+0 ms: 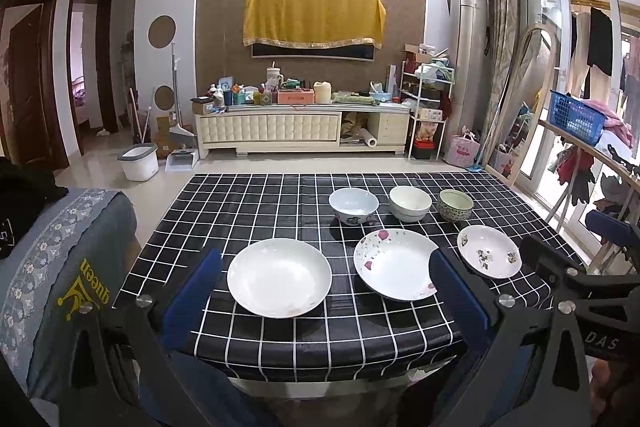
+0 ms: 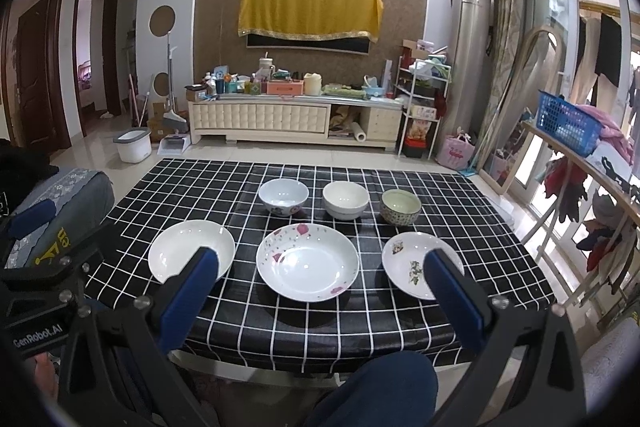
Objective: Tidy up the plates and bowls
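Your left gripper and right gripper both hang with fingers spread, holding nothing, low in the frame above the near edge of the checked table, where three plates line the centre and three bowls sit just above them.

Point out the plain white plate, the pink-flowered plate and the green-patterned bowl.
plain white plate (image 1: 279, 277), left wrist view, its centre.
pink-flowered plate (image 2: 307, 262), right wrist view, its centre.
green-patterned bowl (image 2: 400, 214), right wrist view, its outer wall.

Black white-gridded tablecloth; plain white plate; pink-flowered plate
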